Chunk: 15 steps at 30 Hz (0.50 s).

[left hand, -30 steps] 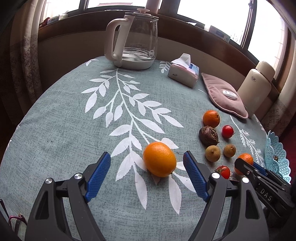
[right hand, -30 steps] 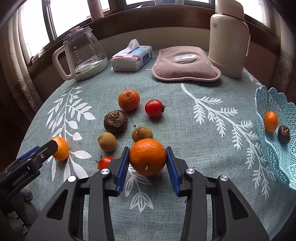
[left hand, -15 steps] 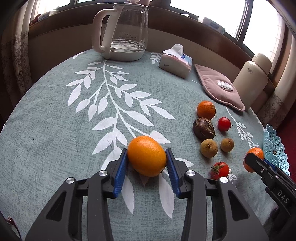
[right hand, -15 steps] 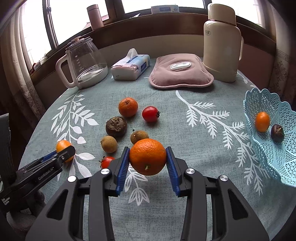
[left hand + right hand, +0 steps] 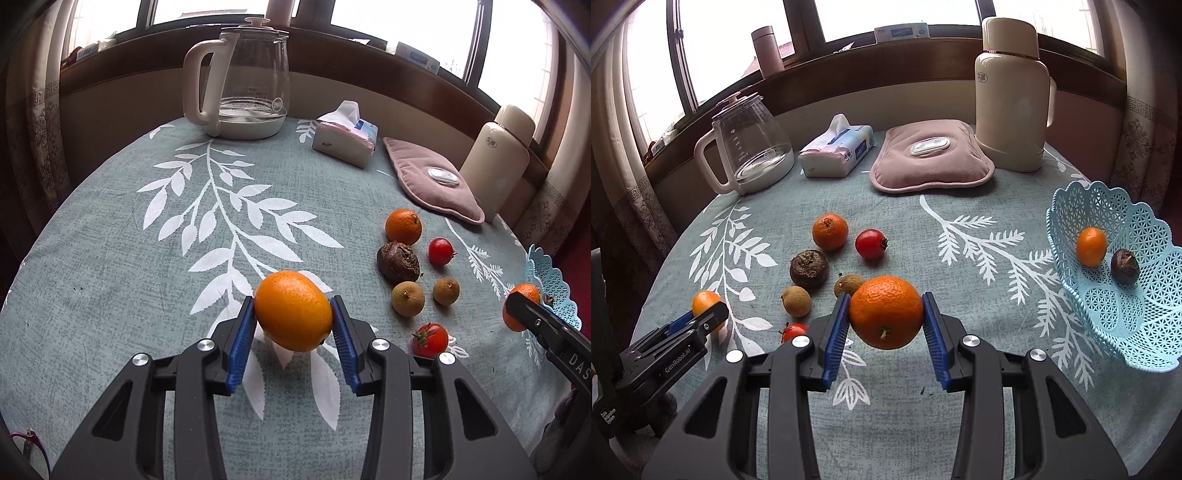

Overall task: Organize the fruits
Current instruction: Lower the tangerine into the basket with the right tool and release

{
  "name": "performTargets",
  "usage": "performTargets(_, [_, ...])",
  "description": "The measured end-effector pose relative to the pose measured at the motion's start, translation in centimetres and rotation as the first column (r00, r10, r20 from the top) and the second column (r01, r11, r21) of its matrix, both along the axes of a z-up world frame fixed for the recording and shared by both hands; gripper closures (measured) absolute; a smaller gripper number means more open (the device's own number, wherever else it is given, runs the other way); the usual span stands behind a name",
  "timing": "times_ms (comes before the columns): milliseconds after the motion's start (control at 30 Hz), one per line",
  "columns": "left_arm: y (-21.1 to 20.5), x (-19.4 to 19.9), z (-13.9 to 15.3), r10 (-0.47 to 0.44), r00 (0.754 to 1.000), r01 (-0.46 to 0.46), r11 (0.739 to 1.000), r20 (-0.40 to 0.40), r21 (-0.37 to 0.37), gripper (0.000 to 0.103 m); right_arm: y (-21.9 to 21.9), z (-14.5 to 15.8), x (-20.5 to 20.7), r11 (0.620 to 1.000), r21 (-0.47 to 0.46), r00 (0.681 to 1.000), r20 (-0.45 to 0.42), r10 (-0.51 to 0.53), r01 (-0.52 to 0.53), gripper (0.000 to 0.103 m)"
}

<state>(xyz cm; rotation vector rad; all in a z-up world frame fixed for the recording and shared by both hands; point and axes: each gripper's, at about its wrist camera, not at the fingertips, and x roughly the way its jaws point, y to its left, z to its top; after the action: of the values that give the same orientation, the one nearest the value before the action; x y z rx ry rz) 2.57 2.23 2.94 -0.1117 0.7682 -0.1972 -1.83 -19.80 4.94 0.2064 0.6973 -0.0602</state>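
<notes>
My left gripper [image 5: 294, 325] is shut on a smooth orange [image 5: 293, 315] and holds it just above the tablecloth. My right gripper [image 5: 885, 321] is shut on a dimpled orange [image 5: 885, 312], lifted above the table. On the cloth lie a small orange [image 5: 830, 231], two red tomatoes [image 5: 870, 243] [image 5: 429, 340], a dark wrinkled fruit [image 5: 809, 268] and two brown longans [image 5: 407, 298] [image 5: 446, 291]. A light blue basket [image 5: 1145, 332] at the right holds a small orange [image 5: 1091, 246] and a dark fruit [image 5: 1124, 266].
At the back stand a glass kettle [image 5: 242, 83], a tissue pack [image 5: 345, 134], a pink heating pad [image 5: 929, 157] and a cream thermos [image 5: 1010, 96]. The round table's edge [image 5: 44, 229] curves close on the left.
My left gripper closed on the smooth orange and lifted it slightly. My right gripper, holding its orange, rose and moved toward the basket.
</notes>
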Motion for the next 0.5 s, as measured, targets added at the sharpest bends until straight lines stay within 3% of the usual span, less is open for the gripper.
performTargets(500, [-4.0,-1.2,1.5,-0.073,0.997,0.072,0.997,0.030,0.032,0.062,-5.7,1.5,-2.4,0.989,-0.019,0.988,0.036,-0.148,0.149,0.062])
